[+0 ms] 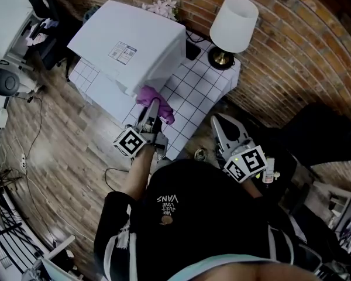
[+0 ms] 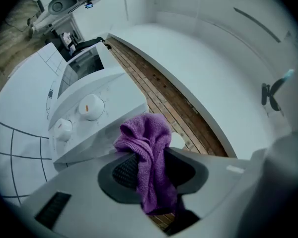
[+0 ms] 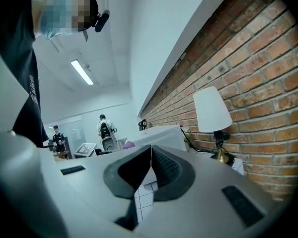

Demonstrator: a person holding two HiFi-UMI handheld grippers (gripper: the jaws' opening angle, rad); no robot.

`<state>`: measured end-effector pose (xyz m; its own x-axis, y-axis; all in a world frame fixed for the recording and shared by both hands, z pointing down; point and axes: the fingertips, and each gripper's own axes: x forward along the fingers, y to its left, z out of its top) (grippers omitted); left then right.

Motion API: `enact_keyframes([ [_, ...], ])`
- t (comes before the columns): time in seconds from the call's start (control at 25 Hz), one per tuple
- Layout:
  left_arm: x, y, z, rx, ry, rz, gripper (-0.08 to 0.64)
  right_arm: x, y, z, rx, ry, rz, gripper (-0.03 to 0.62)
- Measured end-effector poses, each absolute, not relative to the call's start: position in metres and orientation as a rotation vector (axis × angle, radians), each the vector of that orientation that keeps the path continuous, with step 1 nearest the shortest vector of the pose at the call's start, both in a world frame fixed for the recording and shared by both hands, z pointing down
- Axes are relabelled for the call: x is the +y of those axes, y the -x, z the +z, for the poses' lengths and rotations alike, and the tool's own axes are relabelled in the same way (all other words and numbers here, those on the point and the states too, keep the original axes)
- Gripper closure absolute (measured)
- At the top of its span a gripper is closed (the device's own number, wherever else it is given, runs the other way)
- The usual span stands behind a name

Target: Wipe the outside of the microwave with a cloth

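Cloth (image 1: 154, 100) at microwave (image 1: 128, 45) on seemingly tiled tabletop (image 1: 194, 98), brick wall (image 1: 295, 51) behind

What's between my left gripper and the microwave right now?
Only the purple cloth, clamped in the left gripper, reaching the microwave edge; the left gripper view shows it.

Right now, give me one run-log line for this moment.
left gripper: shut on purple terry cloth | cloth: at front corner of white microwave | right gripper: shut, empty
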<state>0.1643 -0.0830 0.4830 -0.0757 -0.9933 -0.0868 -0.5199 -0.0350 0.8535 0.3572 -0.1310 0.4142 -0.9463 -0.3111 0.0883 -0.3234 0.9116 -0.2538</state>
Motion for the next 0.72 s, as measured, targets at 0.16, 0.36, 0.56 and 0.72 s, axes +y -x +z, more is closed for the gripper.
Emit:
enact_keyframes([
  [0.16,-0.097,-0.156,0.487,-1.628,-1.541,-1.059,0.420,-0.139,-0.357,0.416,-3.034,-0.490,0.427,0.589],
  [0.36,-0.131,-0.159,0.487,-1.555,-1.523,-1.100,0.420,-0.150,-0.364,0.420,-3.025,-0.531,0.444,0.589],
  [0.56,-0.176,-0.155,0.483,-1.554,-1.580,-1.087,0.420,-0.161,-0.380,0.420,-3.021,-0.606,0.443,0.589],
  [0.72,-0.217,-0.159,0.476,-1.503,-1.591,-1.130,0.420,-0.173,-0.398,0.421,-2.998,-0.689,0.449,0.589],
])
